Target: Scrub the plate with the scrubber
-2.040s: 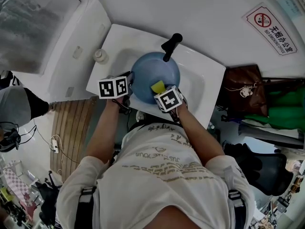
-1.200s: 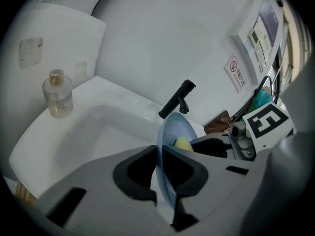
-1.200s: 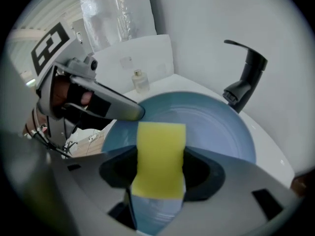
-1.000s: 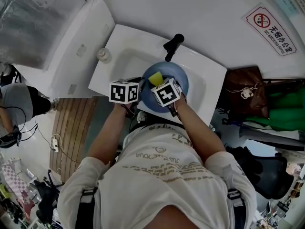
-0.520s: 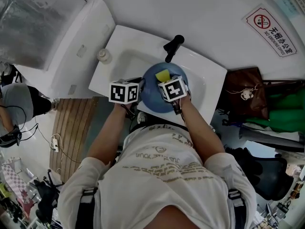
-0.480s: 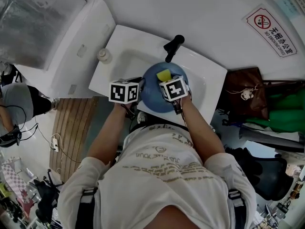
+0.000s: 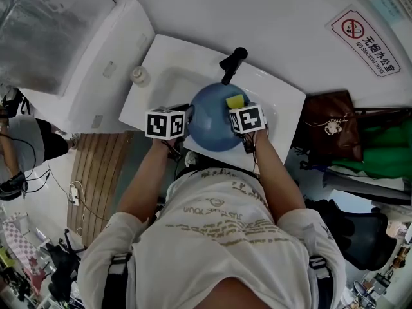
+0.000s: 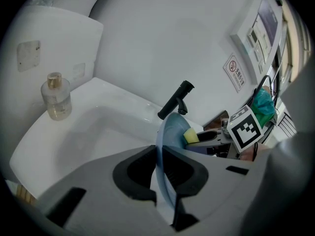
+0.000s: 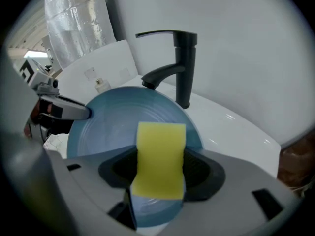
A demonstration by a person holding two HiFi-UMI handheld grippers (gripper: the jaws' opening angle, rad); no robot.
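Observation:
A blue plate (image 7: pixel 211 122) is held over the white sink (image 7: pixel 161 85), under the black tap (image 7: pixel 232 62). My left gripper (image 7: pixel 187 118) is shut on the plate's left rim (image 8: pixel 160 156), which runs edge-on between its jaws. My right gripper (image 7: pixel 237 108) is shut on a yellow scrubber (image 7: pixel 235 100), and the scrubber (image 9: pixel 160 157) lies flat against the plate's face (image 9: pixel 113 127) near its upper right part. In the left gripper view the scrubber (image 8: pixel 191 135) and the right gripper's marker cube (image 8: pixel 244 128) show beyond the plate.
A small glass bottle (image 7: pixel 136 74) stands on the sink's back left corner (image 8: pixel 55 97). A white wall rises just behind the tap (image 9: pixel 179 63). A brown bag (image 7: pixel 328 122) and green cloth (image 7: pixel 386 148) lie to the sink's right. Wooden slats (image 7: pixel 96 172) cover the floor at left.
The right gripper with the scrubber has slid from the plate's left-upper part to its upper right. The left gripper and plate have stayed nearly in place.

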